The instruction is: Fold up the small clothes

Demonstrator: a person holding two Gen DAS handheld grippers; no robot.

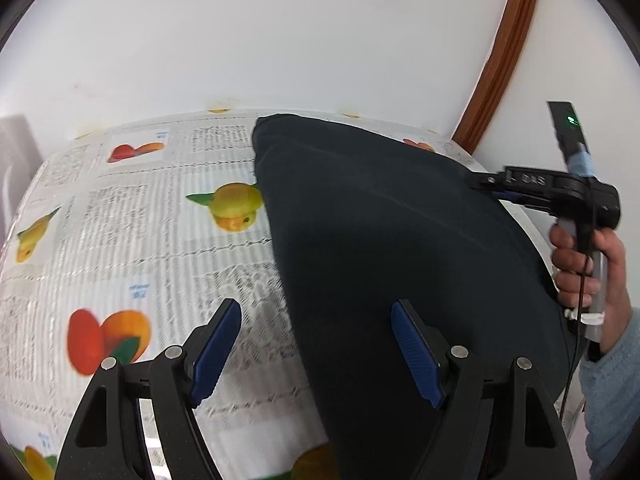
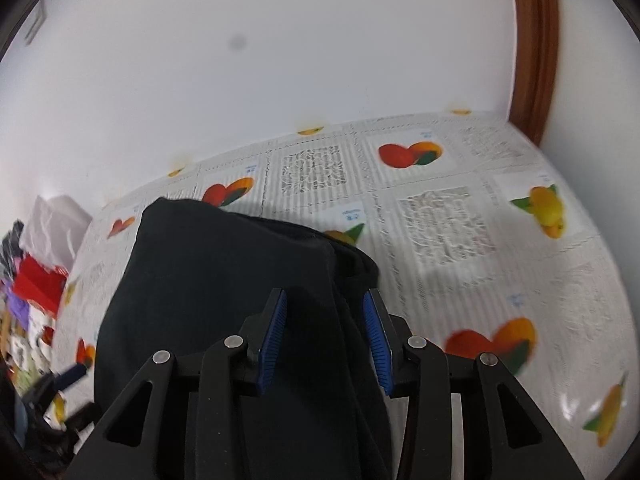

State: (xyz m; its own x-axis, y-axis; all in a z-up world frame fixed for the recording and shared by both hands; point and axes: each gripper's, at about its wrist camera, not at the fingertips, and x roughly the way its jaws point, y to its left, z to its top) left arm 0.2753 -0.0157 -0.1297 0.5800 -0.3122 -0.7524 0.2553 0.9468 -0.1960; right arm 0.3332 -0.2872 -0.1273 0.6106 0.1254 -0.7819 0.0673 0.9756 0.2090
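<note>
A dark, nearly black garment point(image 1: 400, 240) lies folded on the fruit-print tablecloth point(image 1: 140, 220). My left gripper point(image 1: 316, 344) hovers over its near left edge, wide open, with nothing between the blue pads point(image 1: 216, 344). A hand point(image 1: 580, 272) holds my right gripper point(image 1: 520, 188) at the garment's right side. In the right wrist view the garment point(image 2: 220, 280) fills the lower middle. My right gripper point(image 2: 326, 332) stands over a fold ridge with its jaws partly apart, and the pads point(image 2: 274, 336) are not pressing the cloth. The left gripper point(image 2: 60, 380) shows blurred at the lower left.
A white wall point(image 1: 280, 40) runs close behind the table. A brown wooden frame point(image 2: 534, 60) stands at the back right corner. A pile of coloured clothes point(image 2: 36, 280) and something white point(image 2: 56, 220) sit at the table's left end. Bare tablecloth point(image 2: 480, 240) lies right of the garment.
</note>
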